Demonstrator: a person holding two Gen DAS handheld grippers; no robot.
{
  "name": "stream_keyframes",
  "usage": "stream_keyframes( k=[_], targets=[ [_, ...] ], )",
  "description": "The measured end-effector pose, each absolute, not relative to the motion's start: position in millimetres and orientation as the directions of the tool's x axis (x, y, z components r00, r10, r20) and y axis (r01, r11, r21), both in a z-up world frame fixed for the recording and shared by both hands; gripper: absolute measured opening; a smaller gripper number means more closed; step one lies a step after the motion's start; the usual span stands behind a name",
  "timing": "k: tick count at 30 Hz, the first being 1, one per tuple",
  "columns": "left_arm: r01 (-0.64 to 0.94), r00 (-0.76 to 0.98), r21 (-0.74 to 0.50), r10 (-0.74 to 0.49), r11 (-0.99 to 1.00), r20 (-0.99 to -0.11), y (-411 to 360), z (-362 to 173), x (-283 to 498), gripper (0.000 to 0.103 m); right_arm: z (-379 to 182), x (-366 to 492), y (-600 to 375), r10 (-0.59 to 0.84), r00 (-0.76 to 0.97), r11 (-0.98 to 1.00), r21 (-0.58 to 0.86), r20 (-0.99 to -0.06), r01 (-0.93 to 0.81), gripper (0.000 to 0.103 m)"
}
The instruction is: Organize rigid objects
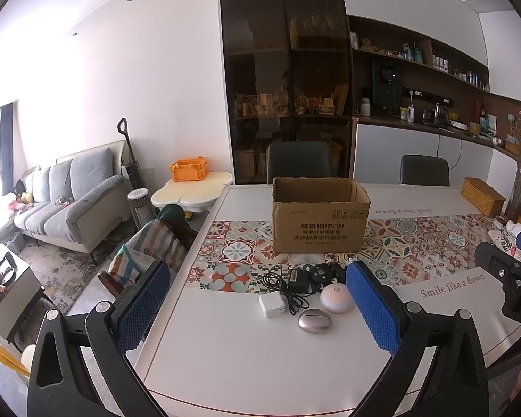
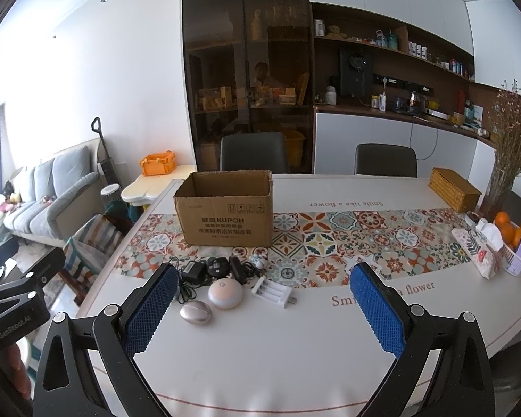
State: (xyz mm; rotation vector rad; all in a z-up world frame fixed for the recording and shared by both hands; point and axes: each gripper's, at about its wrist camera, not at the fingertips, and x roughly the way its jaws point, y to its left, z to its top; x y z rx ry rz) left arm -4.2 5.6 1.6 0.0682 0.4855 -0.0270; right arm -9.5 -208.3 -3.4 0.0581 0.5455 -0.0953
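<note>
An open cardboard box (image 1: 320, 219) (image 2: 225, 215) stands on the patterned runner of the white table (image 1: 246, 358) (image 2: 260, 354). In front of it lies a cluster: black adapters with tangled cable (image 1: 302, 279) (image 2: 208, 269), a white cube charger (image 1: 272, 305), a round pinkish puck (image 1: 336, 297) (image 2: 225, 293), a silver oval case (image 1: 314, 320) (image 2: 196, 313), a white battery charger (image 2: 273, 292) and a small patterned ball (image 2: 259, 260). My left gripper (image 1: 257, 295) hangs open, framing the cluster. My right gripper (image 2: 264, 288) is open too, above the battery charger.
A woven box (image 2: 453, 189) (image 1: 482, 196), dried flowers (image 2: 510, 146), a tissue pouch (image 2: 476, 250) and a basket of oranges with a phone (image 2: 519, 243) sit at the table's right. Two dark chairs (image 2: 253, 153) stand behind; a striped-covered chair (image 1: 149, 246) is at the left.
</note>
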Motion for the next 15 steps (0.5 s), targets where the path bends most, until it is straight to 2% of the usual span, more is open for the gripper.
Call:
stream_keyframes(
  k=[15],
  targets=[
    [0.045, 0.884, 0.057, -0.013, 0.997, -0.468, 5.2, 1.6, -6.2, 0.103, -4.9, -8.6, -204.9, -0.064, 0.852, 0.995, 0.029, -0.520, 0.092, 0.100]
  ],
)
